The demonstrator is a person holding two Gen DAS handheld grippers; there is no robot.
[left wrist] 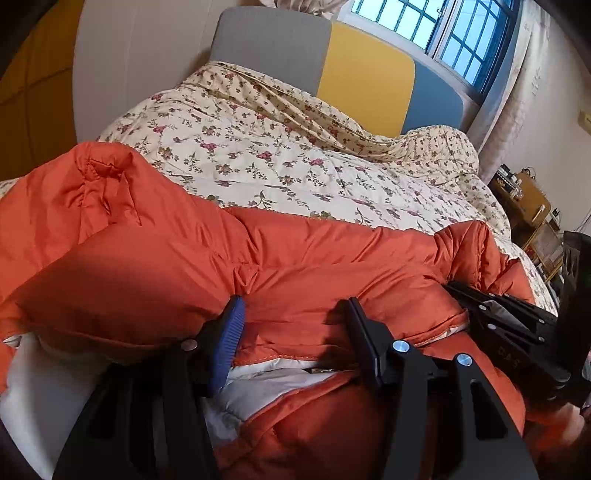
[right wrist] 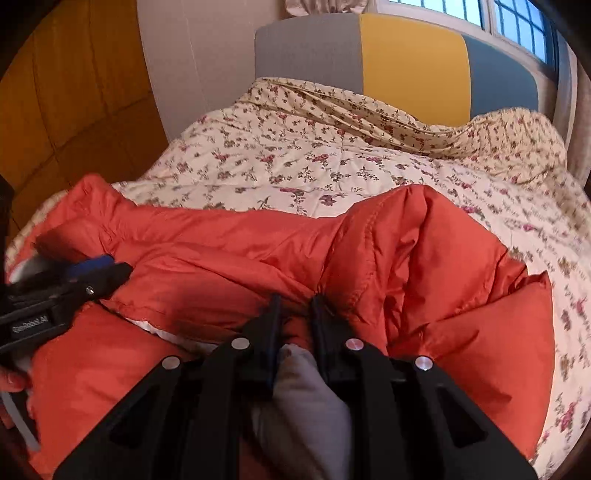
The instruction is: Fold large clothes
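Spreading across the lower half of both frames, an orange padded jacket [left wrist: 314, 266] is seen lying on a bed covered by a floral quilt [left wrist: 280, 155]. In the left wrist view, the left tongs [left wrist: 295, 317] are held spread, their blue-padded finger [left wrist: 229, 339] and the black one pressed into the orange fabric on either side of a wide fold; the jacket's white lining [left wrist: 266, 384] is exposed at lower centre. The right tongs [right wrist: 295, 310] are seen at lower centre of the right wrist view, nearly pressed together and pinching a bunched ridge of the jacket, with grey-white lining showing beneath them. A headboard [right wrist: 406, 62] in grey, yellow and blue panels is seen at the top, with a barred window [left wrist: 443, 33] at upper right.
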